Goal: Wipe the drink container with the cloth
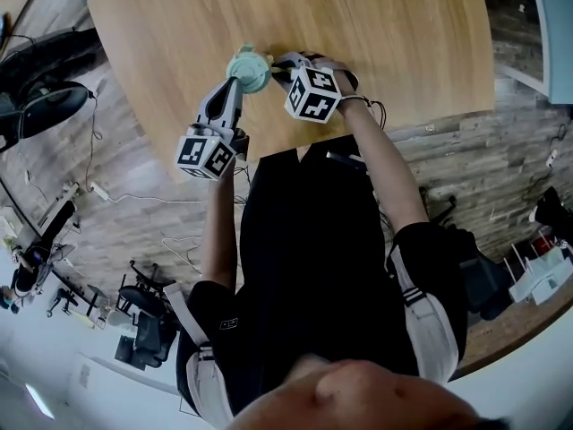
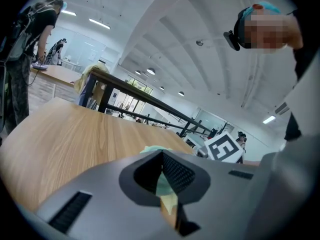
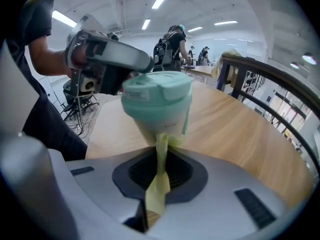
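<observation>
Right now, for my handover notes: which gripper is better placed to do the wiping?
Right. The right gripper is shut on the yellow cloth, which touches the side of the drink container. The left gripper is clamped on the container, so it likely steadies it.

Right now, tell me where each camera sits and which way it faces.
Head view: on the head, facing steeply down at the table; torso, arms, left gripper and right gripper show.
Left gripper view: on the left gripper, looking across the table; its jaws grip the container.
Right gripper view: on the right gripper, facing the container; its jaws pinch the cloth.
Shared: all three see the container.
</observation>
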`<state>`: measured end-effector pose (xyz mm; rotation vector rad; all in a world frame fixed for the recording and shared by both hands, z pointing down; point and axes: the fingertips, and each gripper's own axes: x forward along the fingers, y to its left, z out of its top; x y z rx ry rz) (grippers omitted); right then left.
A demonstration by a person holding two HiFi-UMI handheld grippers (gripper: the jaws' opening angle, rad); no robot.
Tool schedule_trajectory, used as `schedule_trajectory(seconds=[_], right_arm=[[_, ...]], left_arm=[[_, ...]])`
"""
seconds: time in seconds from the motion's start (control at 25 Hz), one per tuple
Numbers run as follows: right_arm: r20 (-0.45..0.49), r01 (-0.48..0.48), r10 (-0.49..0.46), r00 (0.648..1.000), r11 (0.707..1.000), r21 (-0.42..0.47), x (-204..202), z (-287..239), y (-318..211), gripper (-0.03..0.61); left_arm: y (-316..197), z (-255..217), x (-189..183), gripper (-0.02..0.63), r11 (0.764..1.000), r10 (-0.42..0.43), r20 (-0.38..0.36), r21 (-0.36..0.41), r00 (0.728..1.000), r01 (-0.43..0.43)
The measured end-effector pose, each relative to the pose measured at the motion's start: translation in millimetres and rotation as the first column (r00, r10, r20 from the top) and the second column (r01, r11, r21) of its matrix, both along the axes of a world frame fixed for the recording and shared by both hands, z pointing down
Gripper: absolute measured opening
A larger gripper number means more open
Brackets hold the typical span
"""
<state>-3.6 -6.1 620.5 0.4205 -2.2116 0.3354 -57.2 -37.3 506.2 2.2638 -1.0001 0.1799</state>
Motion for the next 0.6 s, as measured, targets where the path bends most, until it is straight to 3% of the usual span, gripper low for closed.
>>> schedule_trajectory(seconds=[0.4,0.6], right_arm=[[-0.02,-0.162,0.161,0.987,0.982,-0.094,-2,64,4,0.043],[0.027,-0.199,0.203,0.979,0.974,-0.112,-2,45,3,0.043]], left_arm=[[0,-1,4,0.023,1.0,0.022,0.001,0.016,1.0,-0.022],[-1,0,4,0.023,1.0,0.029,-0.015,0.008,0.999,-0.029]])
